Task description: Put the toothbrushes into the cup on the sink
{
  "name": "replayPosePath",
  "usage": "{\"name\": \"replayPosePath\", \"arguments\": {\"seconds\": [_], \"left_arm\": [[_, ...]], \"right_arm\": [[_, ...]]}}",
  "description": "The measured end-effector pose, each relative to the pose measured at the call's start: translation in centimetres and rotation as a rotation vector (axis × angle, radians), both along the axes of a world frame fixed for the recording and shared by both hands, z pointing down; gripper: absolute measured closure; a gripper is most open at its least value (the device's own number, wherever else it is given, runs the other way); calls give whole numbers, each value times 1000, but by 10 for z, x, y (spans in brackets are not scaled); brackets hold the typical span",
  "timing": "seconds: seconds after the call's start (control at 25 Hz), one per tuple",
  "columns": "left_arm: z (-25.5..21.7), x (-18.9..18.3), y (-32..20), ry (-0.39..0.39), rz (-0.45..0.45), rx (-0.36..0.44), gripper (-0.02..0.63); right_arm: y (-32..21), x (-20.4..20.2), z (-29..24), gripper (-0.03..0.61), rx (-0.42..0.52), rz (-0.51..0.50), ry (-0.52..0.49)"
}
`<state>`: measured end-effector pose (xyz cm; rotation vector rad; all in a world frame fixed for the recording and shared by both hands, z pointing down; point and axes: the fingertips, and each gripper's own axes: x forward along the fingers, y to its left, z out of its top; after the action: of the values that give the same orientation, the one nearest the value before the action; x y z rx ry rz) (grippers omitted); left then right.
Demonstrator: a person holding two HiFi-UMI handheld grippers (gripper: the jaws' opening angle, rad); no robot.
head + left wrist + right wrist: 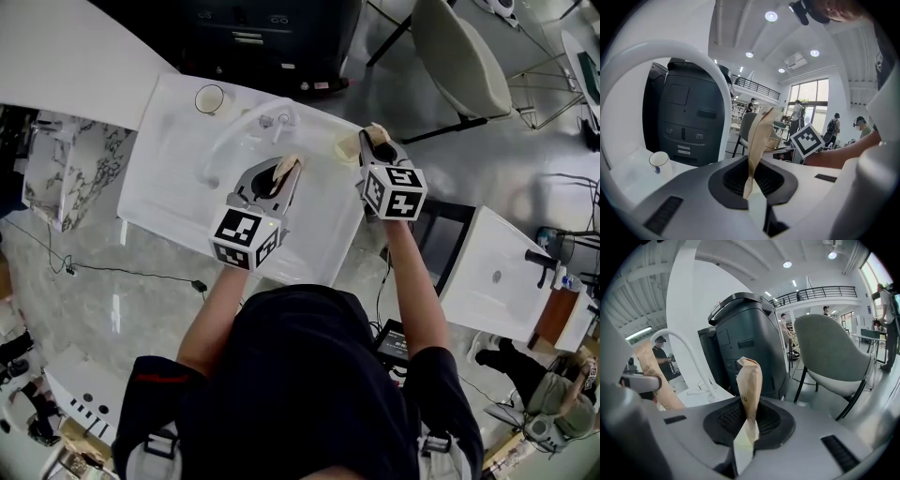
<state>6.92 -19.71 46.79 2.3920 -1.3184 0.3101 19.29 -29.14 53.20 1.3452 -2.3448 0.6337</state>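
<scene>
**Two wrapped toothbrushes held above the sink; cup apart from both**

The left gripper (284,172) has its jaws nearly together, pinching the left paper-wrapped toothbrush (758,140), which stands upright over the white sink (159,192). The right gripper (375,142), jaws likewise narrow, clamps the right paper-wrapped toothbrush (749,383) near the sink's right edge. The cup (210,98) stands upright at the sink's far left corner, well apart from both grippers, and its open mouth shows a pale interior.
</scene>
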Motion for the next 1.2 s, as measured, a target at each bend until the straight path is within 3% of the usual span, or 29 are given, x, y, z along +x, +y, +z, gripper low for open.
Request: {"name": "replayPosePath", "arguments": {"seconds": [0.56, 0.8, 1.2], "left_arm": [[5, -1, 0, 2, 1, -10, 580], [3, 0, 1, 6, 4, -1, 580], [-6, 2, 3, 13, 8, 17, 580]], "right_arm": [[1, -5, 16, 518, -52, -29, 4], [1, -4, 10, 451, -40, -31, -6], [0, 10, -4, 428, -18, 6, 11]]}}
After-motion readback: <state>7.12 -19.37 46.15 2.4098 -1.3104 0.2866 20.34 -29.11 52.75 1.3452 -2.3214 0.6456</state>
